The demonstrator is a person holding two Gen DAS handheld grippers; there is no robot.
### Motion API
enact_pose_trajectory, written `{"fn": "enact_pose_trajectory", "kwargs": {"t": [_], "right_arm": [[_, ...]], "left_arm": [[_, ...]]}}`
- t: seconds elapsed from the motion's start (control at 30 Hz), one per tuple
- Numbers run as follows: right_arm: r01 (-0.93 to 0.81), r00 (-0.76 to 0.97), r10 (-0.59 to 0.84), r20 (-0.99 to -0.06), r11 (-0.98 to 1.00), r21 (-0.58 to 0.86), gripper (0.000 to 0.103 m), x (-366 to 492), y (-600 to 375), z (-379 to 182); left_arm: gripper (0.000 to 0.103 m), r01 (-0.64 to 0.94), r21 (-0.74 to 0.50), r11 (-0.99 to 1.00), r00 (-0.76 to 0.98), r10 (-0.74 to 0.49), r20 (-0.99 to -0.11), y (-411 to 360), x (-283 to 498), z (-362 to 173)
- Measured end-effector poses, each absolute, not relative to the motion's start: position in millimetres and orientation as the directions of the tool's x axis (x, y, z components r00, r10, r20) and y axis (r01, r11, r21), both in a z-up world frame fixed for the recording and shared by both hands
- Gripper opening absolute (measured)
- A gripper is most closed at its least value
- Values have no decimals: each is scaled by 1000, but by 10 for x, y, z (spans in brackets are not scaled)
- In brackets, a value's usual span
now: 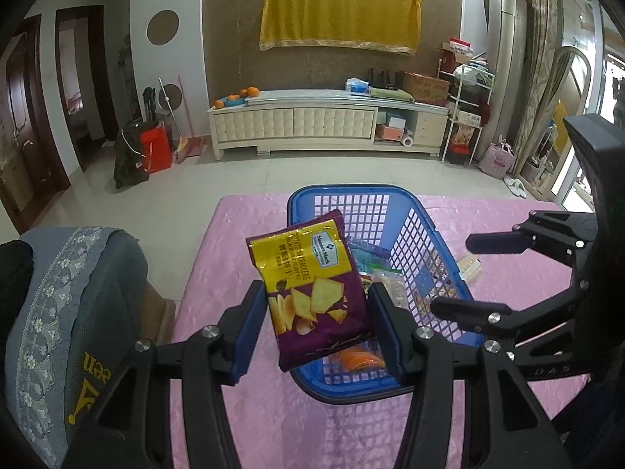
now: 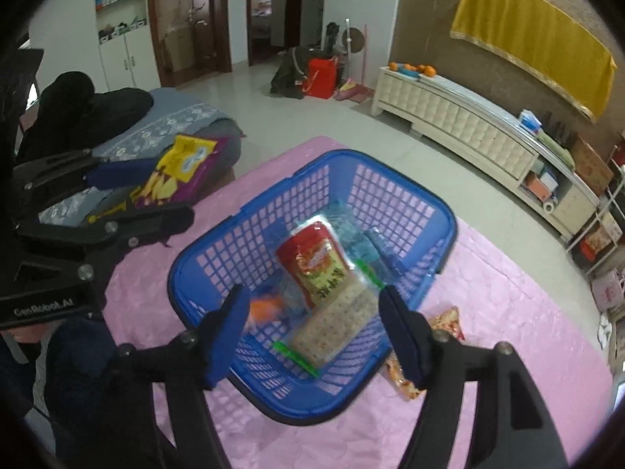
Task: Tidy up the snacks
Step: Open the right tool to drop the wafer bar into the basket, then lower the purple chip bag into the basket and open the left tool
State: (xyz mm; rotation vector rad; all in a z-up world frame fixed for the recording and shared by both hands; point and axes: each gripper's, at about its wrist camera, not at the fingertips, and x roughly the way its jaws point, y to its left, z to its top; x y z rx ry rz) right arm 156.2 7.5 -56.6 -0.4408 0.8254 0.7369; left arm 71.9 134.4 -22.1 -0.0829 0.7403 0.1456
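The left gripper (image 1: 316,312) is clamping a purple cracker bag (image 1: 312,293) above the blue basket (image 2: 445,211) on the pink cloth (image 2: 508,312), apparently next to go in, while the right gripper (image 2: 316,336) is hanging open and empty over snacks already inside.

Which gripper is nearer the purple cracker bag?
Left. The left gripper is shut on the purple cracker bag, holding it over the blue basket. The right gripper stands open over the basket, apart from it.
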Motion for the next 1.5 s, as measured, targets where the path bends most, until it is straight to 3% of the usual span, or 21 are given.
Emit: {"fn": "enact_pose_trajectory", "kwargs": {"t": [0.17,0.53,0.67,1.4,1.47,1.5], "right_arm": [[-702,487,382,-785,706,-92,84,1551,-13,-534],[-605,505,346,-791,795,-39,92,1653,-269,-602],[-594,514,358,-780,804,-22,99,1657,-329,-643],[-494,510,289,-810,870,-1,103,1906,-398,-1023],[-488,509,288,-811,873,4,103,1911,-419,-1028],[-487,507,288,-812,874,6,103,1912,-428,-1028]], "left_arm": [[51,-140,-16,990,730,92,-678,1236,745,-187],[51,-92,16,996,716,78,-694,1080,854,-230],[51,-74,12,997,704,61,-707,1100,908,-292],[51,-39,-59,997,621,-22,-784,1227,1290,-840],[53,-32,-59,998,616,-27,-787,1237,1285,-851],[61,-34,-51,998,616,-19,-787,1236,1286,-850]]}}
